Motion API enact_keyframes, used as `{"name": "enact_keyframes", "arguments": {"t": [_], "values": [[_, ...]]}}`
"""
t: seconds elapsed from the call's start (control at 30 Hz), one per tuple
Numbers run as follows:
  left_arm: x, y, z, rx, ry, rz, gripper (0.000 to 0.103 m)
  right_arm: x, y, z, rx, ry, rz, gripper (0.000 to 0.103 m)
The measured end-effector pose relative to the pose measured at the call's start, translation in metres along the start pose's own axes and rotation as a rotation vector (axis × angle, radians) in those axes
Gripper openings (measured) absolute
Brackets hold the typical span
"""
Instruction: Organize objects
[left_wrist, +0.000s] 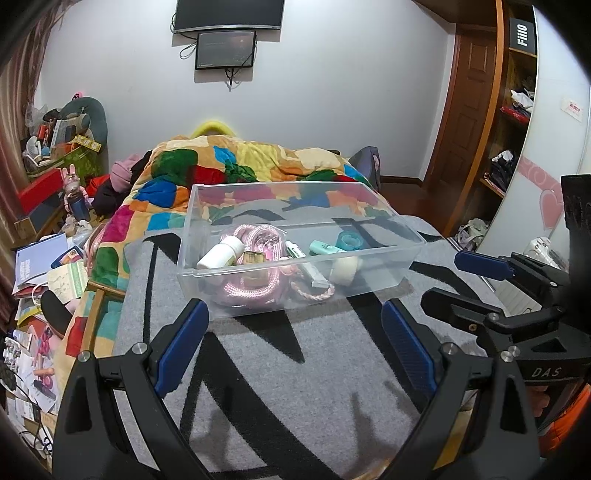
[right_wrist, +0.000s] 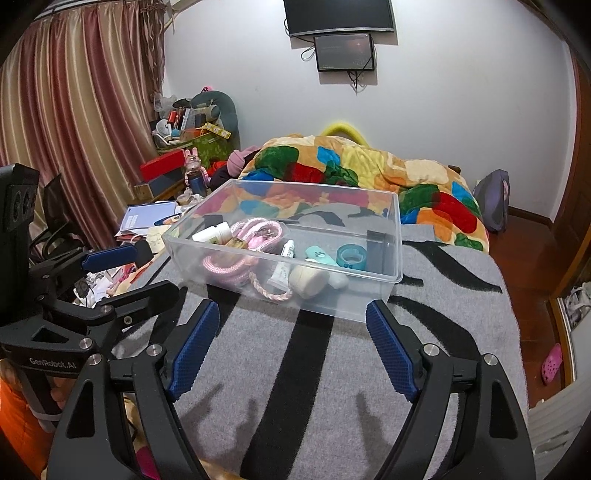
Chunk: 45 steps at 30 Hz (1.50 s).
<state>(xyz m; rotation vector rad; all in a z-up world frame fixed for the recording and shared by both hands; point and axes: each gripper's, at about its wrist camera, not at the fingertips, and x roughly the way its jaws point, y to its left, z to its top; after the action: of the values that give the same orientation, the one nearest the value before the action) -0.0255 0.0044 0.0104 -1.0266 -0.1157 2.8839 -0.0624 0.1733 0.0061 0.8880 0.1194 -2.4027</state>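
Two tools hung side by side above a grey blanket (left_wrist: 258, 369) with black stripes, spread over a bed. The left tool (left_wrist: 295, 332) filled the bottom of its own view, blue-padded fingers spread wide and holding nothing. The right tool (right_wrist: 291, 336) looked the same in its view: fingers wide apart, empty.

Each tool also showed at the edge of the other's view, the right tool at the right edge of the left view, the left tool at the left edge of the right view.

Just beyond both sets of fingertips, in the middle of each frame, sat a clear plastic bin (left_wrist: 295, 291) on the blanket. Neither tool touched it. Inside lay a coiled pink cord (left_wrist: 247, 284), a white bottle (left_wrist: 219, 253), a small white tube (right_wrist: 286, 264), a mint-green item (right_wrist: 319, 254), a teal tape roll (right_wrist: 351, 256) and a cream round piece (right_wrist: 308, 280).

As a judgement, the items lay crowded and partly overlapping, so reaching for one could snag the cord and drag others. The light bin might also slide on the soft blanket if a finger pushed its wall.

A multicoloured quilt (right_wrist: 369, 166) lay bunched behind the bin, across the upper middle of both frames.
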Motion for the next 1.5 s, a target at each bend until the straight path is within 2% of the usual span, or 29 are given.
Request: {"name": "enact_keyframes", "arguments": {"t": [1.5], "values": [[0.0032,0.0001,0.0001,-0.015,0.01,-0.015,0.096,0.0024,-0.0032,-0.0052,0.013,0.006,0.0,0.079]]}}
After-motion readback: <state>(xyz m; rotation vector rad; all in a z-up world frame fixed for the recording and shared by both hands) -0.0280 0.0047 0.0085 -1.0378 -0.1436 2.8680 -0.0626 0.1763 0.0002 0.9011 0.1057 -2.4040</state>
